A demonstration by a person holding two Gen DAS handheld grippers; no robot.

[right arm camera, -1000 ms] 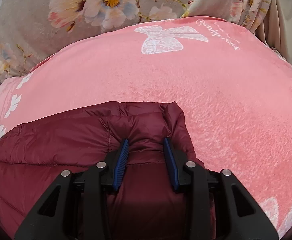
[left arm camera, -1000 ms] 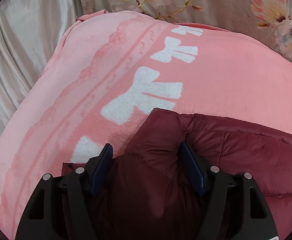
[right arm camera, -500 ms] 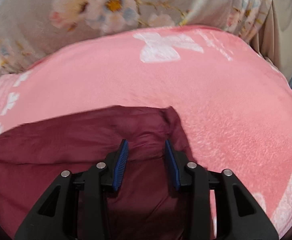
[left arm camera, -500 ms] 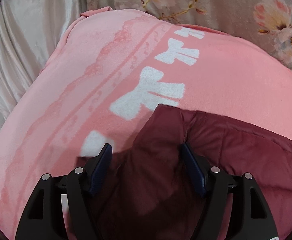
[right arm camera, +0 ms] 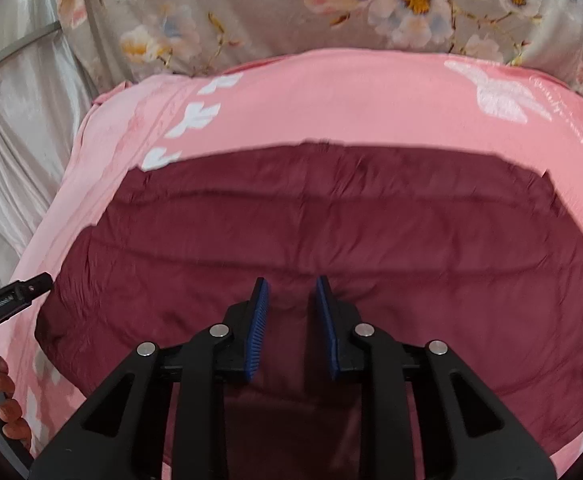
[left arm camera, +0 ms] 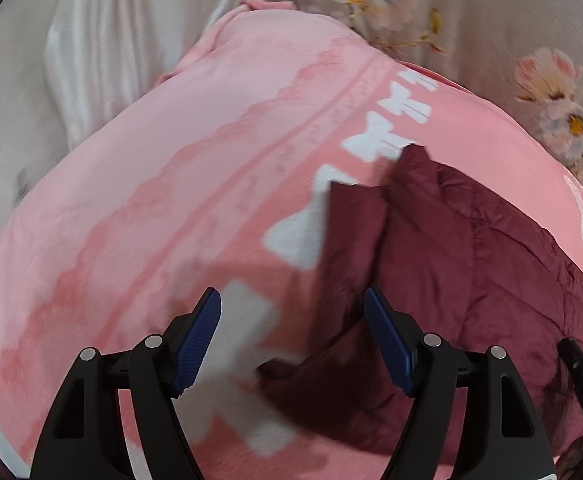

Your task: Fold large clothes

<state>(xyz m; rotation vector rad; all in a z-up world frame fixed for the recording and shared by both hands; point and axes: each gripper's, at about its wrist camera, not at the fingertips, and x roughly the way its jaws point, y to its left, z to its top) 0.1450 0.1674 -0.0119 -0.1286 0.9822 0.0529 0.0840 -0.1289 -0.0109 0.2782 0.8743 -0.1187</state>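
Here left tongs [left arm camera: 291, 340] gape wide over blanket [left arm camera: 131, 220]; right tongs [right arm camera: 291, 320] hover narrowly parted above jacket [right arm camera: 331, 220].

The quilted jacket [right arm camera: 331, 232] is dark maroon. Under it, the blanket [right arm camera: 331, 100] is pink with white bows and a white butterfly at the upper right. The curtain [right arm camera: 251, 12] is grey with pink, white and yellow flowers. The fingers [right arm camera: 257, 328] have blue pads on black.

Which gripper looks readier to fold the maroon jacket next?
Probably the right gripper: its fingers hover narrowly parted over the maroon jacket. The left gripper gapes wide, off the jacket's edge, over the pink blanket.
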